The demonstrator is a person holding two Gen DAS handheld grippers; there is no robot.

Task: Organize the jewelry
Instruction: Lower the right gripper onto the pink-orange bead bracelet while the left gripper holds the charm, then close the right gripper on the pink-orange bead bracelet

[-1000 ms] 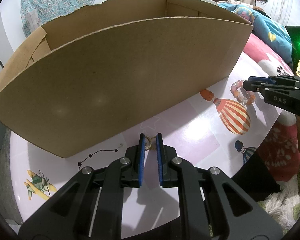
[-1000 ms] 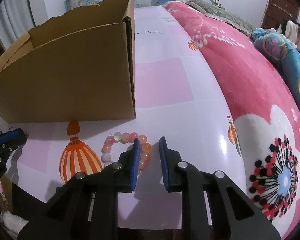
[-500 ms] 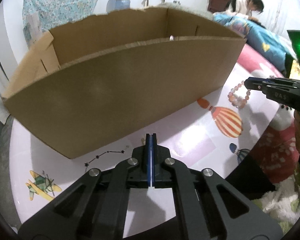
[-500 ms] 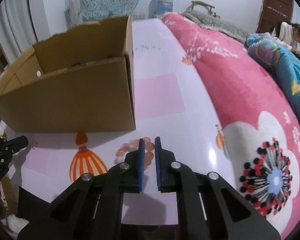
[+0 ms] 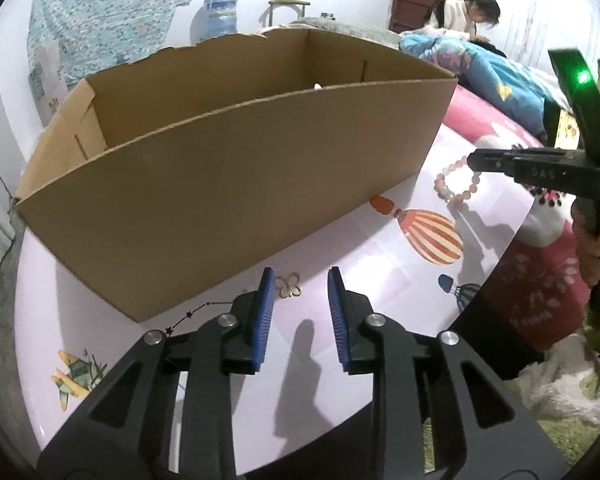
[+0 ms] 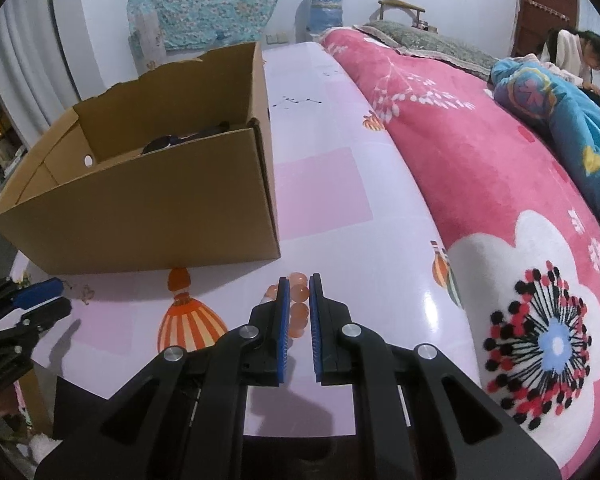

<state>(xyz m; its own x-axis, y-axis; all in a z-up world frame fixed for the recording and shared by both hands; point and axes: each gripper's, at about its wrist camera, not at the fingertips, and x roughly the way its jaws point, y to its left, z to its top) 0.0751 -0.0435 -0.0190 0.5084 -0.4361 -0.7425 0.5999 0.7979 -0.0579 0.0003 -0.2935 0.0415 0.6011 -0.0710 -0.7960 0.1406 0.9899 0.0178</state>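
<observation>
Bead bracelet [image 6: 298,308]: round peach-pink beads, pinched by the nearly closed right gripper [image 6: 299,292], lifted right of cardboard box [image 5: 220,184]. Gold butterfly charm [image 5: 289,285]: on table before box, between opening left gripper [image 5: 299,285] jaws, unheld. Box: dark items inside.

The cardboard box [image 5: 228,184] walls off the far side of your table [image 5: 380,280], but its top is open. In front of the box, only a small gold charm [image 5: 289,285] interrupts the tabletop; right of the box the table lies bare up to the pink blanket [image 6: 480,168].
</observation>
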